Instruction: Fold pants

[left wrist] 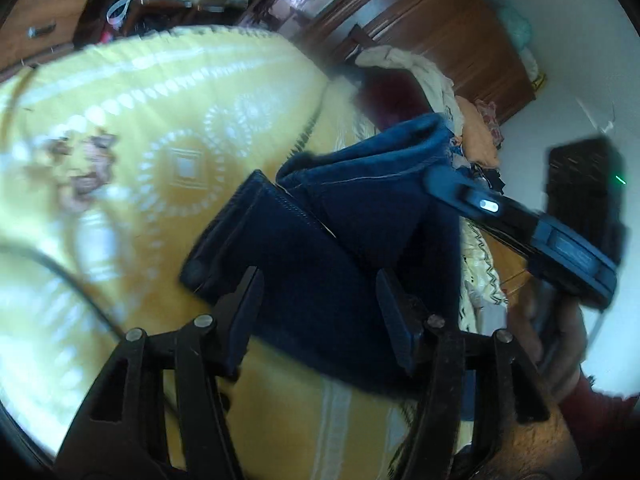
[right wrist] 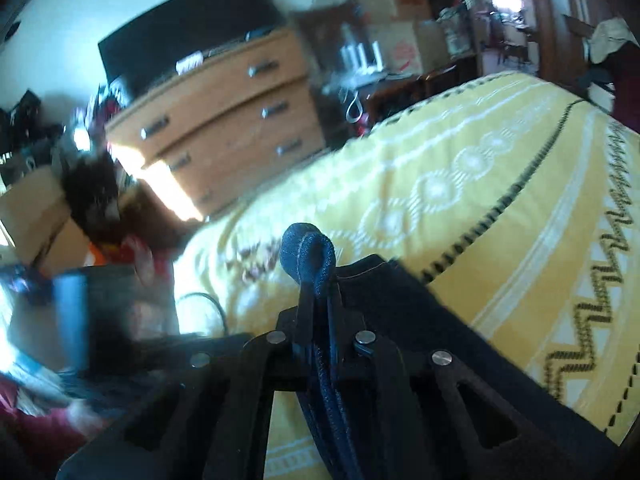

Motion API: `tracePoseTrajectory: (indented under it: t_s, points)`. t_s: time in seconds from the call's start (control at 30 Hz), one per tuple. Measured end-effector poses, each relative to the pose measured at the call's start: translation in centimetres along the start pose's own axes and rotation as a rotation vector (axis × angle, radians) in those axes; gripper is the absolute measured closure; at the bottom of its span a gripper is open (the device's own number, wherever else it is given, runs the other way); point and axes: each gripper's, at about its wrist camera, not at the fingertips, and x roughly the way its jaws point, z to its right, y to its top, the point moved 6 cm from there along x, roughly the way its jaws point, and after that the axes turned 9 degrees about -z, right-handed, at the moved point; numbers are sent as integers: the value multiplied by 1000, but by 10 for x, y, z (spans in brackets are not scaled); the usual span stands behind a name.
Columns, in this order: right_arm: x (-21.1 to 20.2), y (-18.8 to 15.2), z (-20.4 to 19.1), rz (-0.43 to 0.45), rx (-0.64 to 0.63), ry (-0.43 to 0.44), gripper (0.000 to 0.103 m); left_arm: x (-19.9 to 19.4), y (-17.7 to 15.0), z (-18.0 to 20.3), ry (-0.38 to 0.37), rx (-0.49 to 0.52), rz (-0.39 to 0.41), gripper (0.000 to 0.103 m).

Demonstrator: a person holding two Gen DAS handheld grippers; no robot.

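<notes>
Dark blue denim pants (left wrist: 328,256) are lifted over a yellow patterned bedspread (left wrist: 160,128), partly folded. My left gripper (left wrist: 320,300) is open, its fingers on either side of the fabric without pinching it. My right gripper (right wrist: 318,280) is shut on a bunched edge of the pants (right wrist: 308,252), which sticks up between its fingers. The right gripper also shows in the left wrist view (left wrist: 440,184), clamped on the far end of the pants. The rest of the pants (right wrist: 400,312) trails down to the right over the bedspread (right wrist: 480,184).
A wooden dresser (right wrist: 228,120) with a black TV on it stands beyond the bed. Cardboard boxes and clutter (right wrist: 48,208) lie on the floor at left. A wooden wardrobe (left wrist: 440,20) and piled clothes (left wrist: 472,120) are by the bed's far side.
</notes>
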Motion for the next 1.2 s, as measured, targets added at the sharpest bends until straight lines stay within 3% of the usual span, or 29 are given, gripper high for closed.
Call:
tracePoseTrajectory:
  t_s: [0.1, 0.23, 0.33, 0.5, 0.63, 0.73, 0.77, 0.93, 1.0, 1.07, 1.2]
  points:
    - [-11, 5, -2, 10, -17, -26, 96, 27, 19, 2, 13, -23, -55, 44]
    - [-14, 5, -10, 6, -48, -47, 95, 41, 51, 6, -38, -35, -41, 44]
    - [-17, 11, -3, 46, -3, -50, 94, 43, 58, 4, -42, -14, -39, 44]
    - [22, 0, -2, 12, -16, -56, 93, -7, 42, -38, 22, -94, 71, 44]
    - [92, -44, -16, -157, -69, -68, 93, -61, 24, -63, 44, -155, 177, 42]
    - [105, -64, -34, -195, -102, -46, 74, -86, 6, -64, 55, -156, 199, 41]
    - [104, -65, -37, -192, -108, -40, 62, -92, -3, -62, 63, -146, 198, 40]
    - [53, -48, -35, -105, -114, -16, 55, -77, -23, -38, 27, -112, 121, 39]
    - [30, -33, -22, -38, -95, 15, 52, -64, -28, -30, 19, -96, 84, 39]
    - [28, -11, 12, -22, -62, -27, 52, -53, -34, -26, -11, -100, 49, 39]
    - [69, 13, 71, -131, -32, -113, 51, -44, -30, -18, -24, -86, 43, 39]
